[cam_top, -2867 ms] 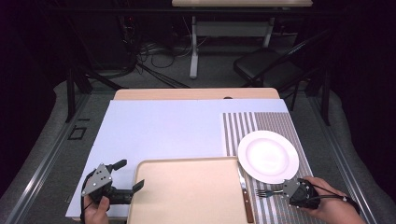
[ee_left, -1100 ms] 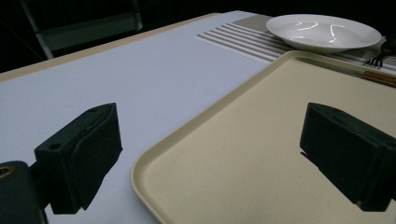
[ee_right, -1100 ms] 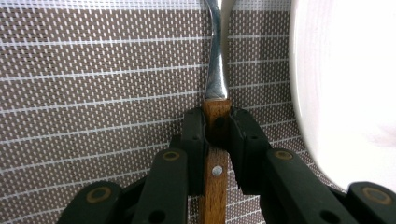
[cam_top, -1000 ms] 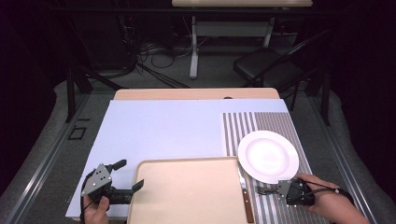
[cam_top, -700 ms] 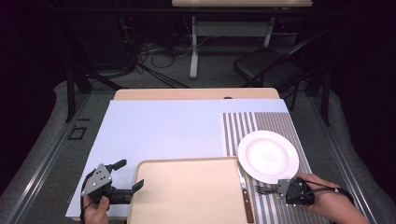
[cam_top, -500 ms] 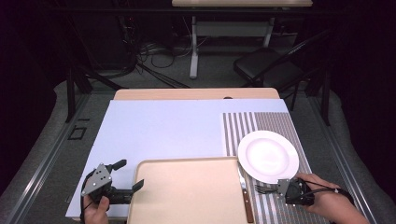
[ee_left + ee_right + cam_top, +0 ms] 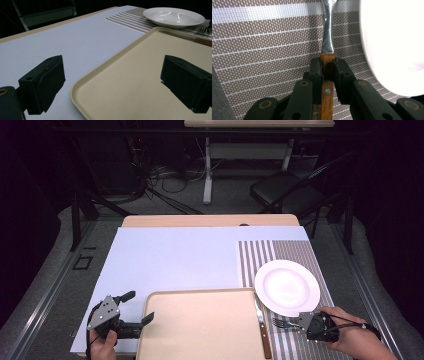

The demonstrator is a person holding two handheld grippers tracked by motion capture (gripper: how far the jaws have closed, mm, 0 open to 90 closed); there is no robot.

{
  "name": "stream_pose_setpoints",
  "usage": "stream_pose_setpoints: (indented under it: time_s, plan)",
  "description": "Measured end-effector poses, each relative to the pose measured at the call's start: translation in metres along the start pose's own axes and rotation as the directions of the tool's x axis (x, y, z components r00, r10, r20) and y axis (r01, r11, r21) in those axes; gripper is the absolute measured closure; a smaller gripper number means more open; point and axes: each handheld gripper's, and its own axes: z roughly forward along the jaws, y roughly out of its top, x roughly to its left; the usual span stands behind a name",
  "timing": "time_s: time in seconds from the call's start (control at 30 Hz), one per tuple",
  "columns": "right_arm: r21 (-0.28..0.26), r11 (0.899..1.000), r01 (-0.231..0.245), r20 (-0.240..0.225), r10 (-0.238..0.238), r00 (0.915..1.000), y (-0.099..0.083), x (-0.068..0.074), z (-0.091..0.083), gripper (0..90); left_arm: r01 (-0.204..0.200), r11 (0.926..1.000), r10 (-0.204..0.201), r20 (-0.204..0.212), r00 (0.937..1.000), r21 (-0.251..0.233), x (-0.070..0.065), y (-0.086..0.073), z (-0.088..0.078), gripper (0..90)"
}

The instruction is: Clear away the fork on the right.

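My right hand-held gripper (image 7: 327,71) clamps the fork (image 7: 327,37) by its wooden handle, metal neck running ahead over the striped placemat (image 7: 267,42), white plate (image 7: 392,45) just beside it.

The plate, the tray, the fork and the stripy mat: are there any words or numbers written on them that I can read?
None: no word, number or sign can be read on the plate, the tray, the fork or the striped mat.
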Motion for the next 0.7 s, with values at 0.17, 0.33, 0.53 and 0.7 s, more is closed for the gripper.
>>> stream_pose_setpoints:
  time_s: [0.17,0.33,0.53,0.7]
  plan:
    - [-0.015,1.0,-0.022,0.005,0.022,0.9997,0.002,0.002,-0.008,77.4,0.0,1.0,0.0,0.002,1.0,0.0,0.0,0.0,0.0,5.7]
    - [-0.045,0.992,-0.115,-0.012,0.114,0.9934,0.005,0.003,-0.016,77.4,0.001,1.0,-0.001,0.0,1.0,0.0,0.0,0.0,0.0,5.7]
    - [-0.049,0.98,-0.194,-0.042,0.192,0.9805,0.012,0.004,-0.026,77.4,0.001,1.0,-0.001,0.0,1.0,0.0,0.0,0.0,0.0,5.7]
    - [-0.118,0.936,-0.33,-0.074,0.323,0.9433,0.017,0.004,-0.031,77.4,0.003,1.0,-0.003,-0.001,1.0,-0.003,0.0,0.0,0.0,5.7]
